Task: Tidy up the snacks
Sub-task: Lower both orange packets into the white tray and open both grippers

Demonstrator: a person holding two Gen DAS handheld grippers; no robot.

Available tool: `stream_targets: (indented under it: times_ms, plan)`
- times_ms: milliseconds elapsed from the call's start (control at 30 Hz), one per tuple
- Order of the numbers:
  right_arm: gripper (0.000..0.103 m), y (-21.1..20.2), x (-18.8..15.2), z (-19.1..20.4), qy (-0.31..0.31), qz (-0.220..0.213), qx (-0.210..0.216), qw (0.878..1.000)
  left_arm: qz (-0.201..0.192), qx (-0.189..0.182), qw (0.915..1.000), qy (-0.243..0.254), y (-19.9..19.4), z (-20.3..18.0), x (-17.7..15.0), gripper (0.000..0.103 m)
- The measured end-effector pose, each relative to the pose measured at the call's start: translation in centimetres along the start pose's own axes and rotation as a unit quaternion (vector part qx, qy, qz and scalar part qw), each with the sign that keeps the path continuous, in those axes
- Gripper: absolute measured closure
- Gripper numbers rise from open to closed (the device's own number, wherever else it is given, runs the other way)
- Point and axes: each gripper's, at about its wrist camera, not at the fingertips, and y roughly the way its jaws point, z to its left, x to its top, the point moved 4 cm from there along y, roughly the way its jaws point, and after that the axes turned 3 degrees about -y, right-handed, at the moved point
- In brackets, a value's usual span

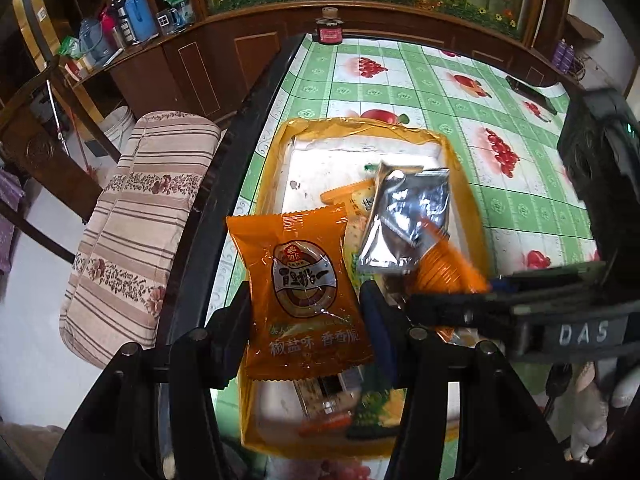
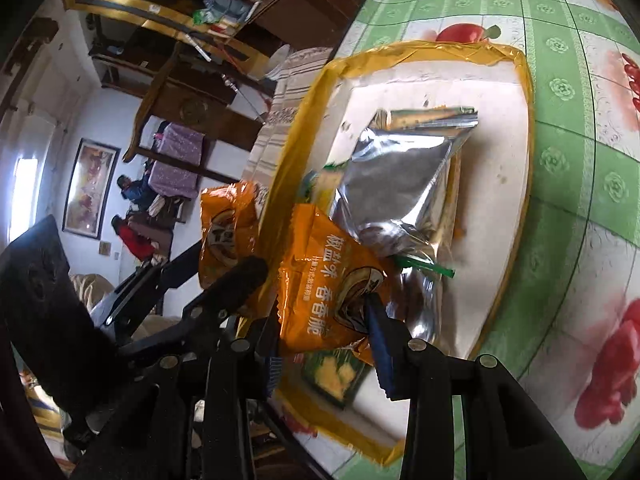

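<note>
Tray (image 1: 276,168) on table (image 1: 420,76) w/ foil pouch (image 1: 408,216) atop, probably, other snack packets (image 1: 348,196).

The orange snack packet (image 1: 304,300) at lower centre of the left wrist view carried white characters "椒盐味 香香脆" along its lower part; its oval emblem lettering was not legible. A second orange packet (image 2: 332,280) in the right wrist view bore the same wording. The black gripper body (image 1: 580,334) at right showed "DAS".
</note>
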Motion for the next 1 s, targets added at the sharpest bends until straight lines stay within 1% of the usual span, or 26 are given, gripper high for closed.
stream_targets:
  times_ms: [67,433,567,700,800,1000]
  plan:
    - [0.078,0.1,1.0,-0.1,0.001,-0.008,-0.013,1.000,0.003,-0.004,1.0000,0.006,0.9,-0.1,0.4,0.051]
    - [0.078,1.1,5.0,-1.8,0.017,-0.035,-0.058,0.998,0.015,-0.020,0.9991,0.034,4.6,-0.7,2.9,0.051]
    - [0.079,1.4,5.4,-1.9,0.021,-0.036,-0.059,0.997,0.016,-0.024,0.9989,0.036,5.0,-0.6,3.3,0.051]
    - [0.080,1.0,4.1,-2.0,0.031,-0.030,-0.053,0.998,0.006,-0.031,0.9988,0.037,3.6,-0.5,2.9,0.051]
    - [0.080,0.1,2.5,-1.8,0.039,-0.024,-0.035,0.998,-0.007,-0.028,0.9989,0.036,1.9,-0.5,2.2,0.051]
    - [0.080,-1.5,-1.8,-1.7,0.052,-0.014,0.008,0.999,-0.030,-0.001,0.9991,0.030,-1.9,-0.9,0.0,0.051]
